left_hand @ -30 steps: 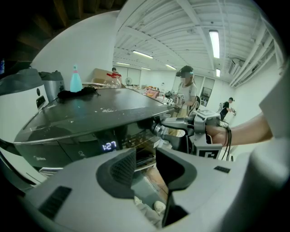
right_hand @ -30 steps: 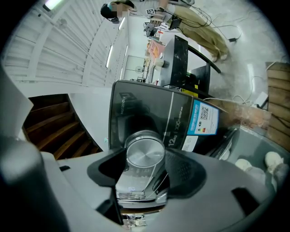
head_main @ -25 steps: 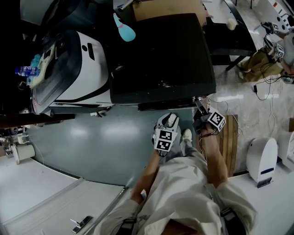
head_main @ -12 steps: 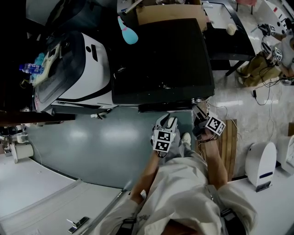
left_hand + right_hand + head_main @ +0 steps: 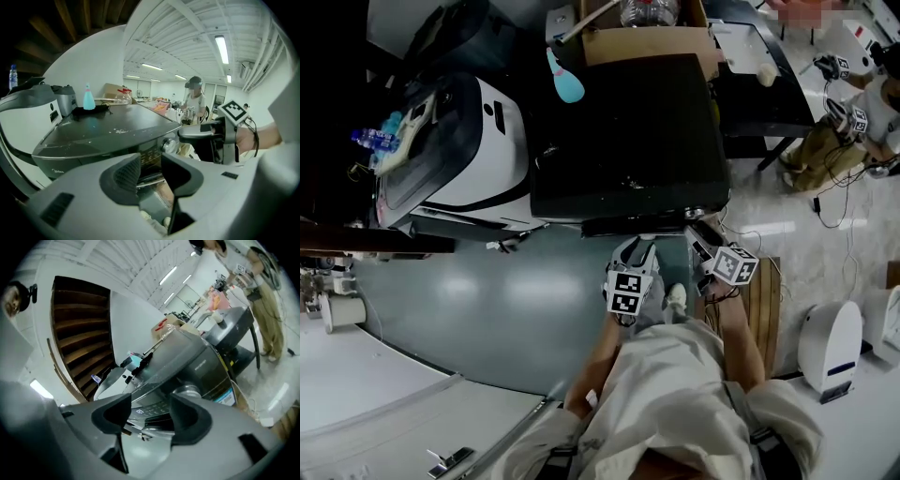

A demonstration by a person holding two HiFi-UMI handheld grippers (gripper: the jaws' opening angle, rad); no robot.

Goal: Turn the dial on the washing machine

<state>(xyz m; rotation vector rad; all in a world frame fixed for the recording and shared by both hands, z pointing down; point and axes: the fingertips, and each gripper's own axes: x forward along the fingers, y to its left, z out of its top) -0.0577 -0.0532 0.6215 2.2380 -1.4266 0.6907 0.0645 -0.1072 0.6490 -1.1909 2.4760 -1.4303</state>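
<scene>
Right gripper [image 5: 150, 414] at lower centre, jaws just narrowing w/ nothing between, aims at the dial [image 5: 190, 391] — probably to grip it — left gripper [image 5: 150, 171] idles, 2 jaws spread, empty.

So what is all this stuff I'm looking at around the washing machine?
washing machine: one, dark grey, centre
dial: one, silver, right end of its front panel
second machine: one, white and black, left of it
bottle: one, turquoise, dark machine's rear left corner
cardboard box: one, brown, behind the dark machine
wooden slats: one set, brown, floor at right
left gripper: one, grey, open, empty, near the front panel
right gripper: one, grey, facing the dial, jaws have just been closing, nothing between them
</scene>
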